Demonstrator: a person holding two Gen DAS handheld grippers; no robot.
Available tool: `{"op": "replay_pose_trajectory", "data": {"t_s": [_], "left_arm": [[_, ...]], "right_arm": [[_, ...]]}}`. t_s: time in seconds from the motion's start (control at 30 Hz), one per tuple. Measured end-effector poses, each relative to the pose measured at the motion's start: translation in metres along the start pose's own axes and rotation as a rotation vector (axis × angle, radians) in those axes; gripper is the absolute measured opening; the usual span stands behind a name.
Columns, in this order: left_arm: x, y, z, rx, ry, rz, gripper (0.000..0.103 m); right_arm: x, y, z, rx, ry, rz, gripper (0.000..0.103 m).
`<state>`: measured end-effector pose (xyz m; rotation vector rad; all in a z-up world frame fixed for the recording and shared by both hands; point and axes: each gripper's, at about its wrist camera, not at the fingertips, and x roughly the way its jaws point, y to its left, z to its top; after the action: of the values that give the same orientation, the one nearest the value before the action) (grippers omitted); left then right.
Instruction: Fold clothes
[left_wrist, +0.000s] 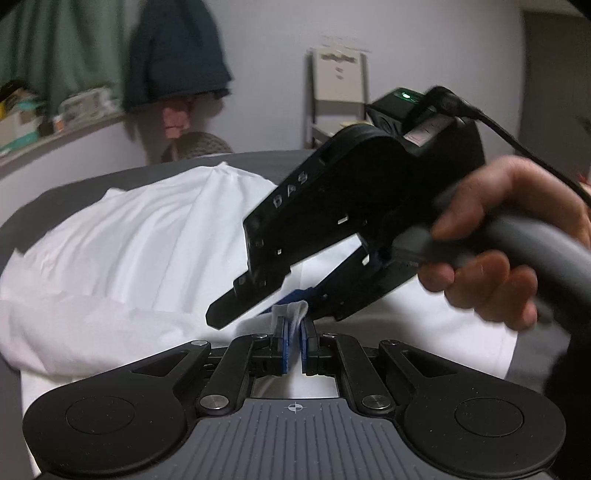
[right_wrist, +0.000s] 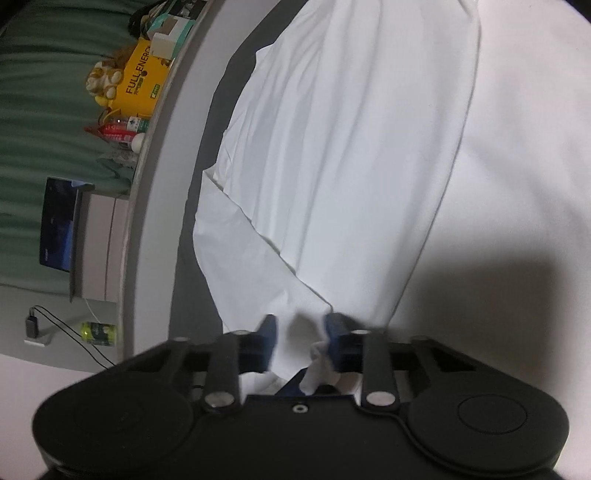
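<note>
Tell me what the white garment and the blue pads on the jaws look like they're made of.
White garment: thin woven or knit cloth, probably cotton, matte; it drapes in soft creases and bunches where pinched.
Blue pads: look like rubber or soft plastic, dull finish; too blurred to tell any texture.

"FULL ENERGY" runs along the yellow box; "DAS" stands on the right hand-held gripper.

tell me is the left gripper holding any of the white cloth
Yes, in the left wrist view the left gripper is shut with a fold of the white garment pinched between its blue pads.
</note>
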<state>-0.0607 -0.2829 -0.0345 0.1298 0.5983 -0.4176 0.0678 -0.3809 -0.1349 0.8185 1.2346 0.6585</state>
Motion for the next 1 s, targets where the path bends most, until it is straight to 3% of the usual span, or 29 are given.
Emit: {"op": "replay_pose_trajectory", "data": {"t_s": [0.1,0.17,0.23,0.3,0.37,0.6,0.7,0.9,1.0], "left_arm": [[-0.001,-0.008,-0.005,-0.038,-0.029,0.036,0.005],[-0.01,-0.009,-0.009,-0.064,-0.086,0.062,0.005],[-0.023,-0.002,-0.014,-0.1,-0.166,0.117,0.023],[-0.036,0.008,-0.021,-0.137,-0.251,0.201,0.103],[-0.051,0.025,-0.029,-0.175,-0.316,0.338,0.103],[-0.057,0.114,-0.036,-0.264,-0.184,0.577,0.103],[-0.039,0.139,-0.031,-0.182,-0.086,0.626,0.103],[0.028,0.137,-0.025,0.36,0.072,0.72,0.103],[0.06,0.143,-0.017,0.519,0.108,0.744,0.103]], "right_arm": [[0.0,0.003,-0.001,0.001,-0.046,-0.002,0.005],[-0.01,0.001,-0.003,0.027,-0.097,0.043,0.003],[-0.024,0.002,-0.006,0.047,-0.159,0.102,0.002],[-0.039,0.003,-0.011,0.05,-0.215,0.139,0.002],[-0.051,0.004,-0.017,0.038,-0.267,0.127,0.002],[-0.11,-0.021,-0.028,0.137,-0.556,-0.012,0.002],[-0.116,-0.036,-0.026,0.209,-0.6,-0.058,0.002],[-0.112,-0.05,-0.014,0.24,-0.587,-0.036,0.002],[-0.111,-0.05,-0.013,0.251,-0.599,-0.032,0.002]]}}
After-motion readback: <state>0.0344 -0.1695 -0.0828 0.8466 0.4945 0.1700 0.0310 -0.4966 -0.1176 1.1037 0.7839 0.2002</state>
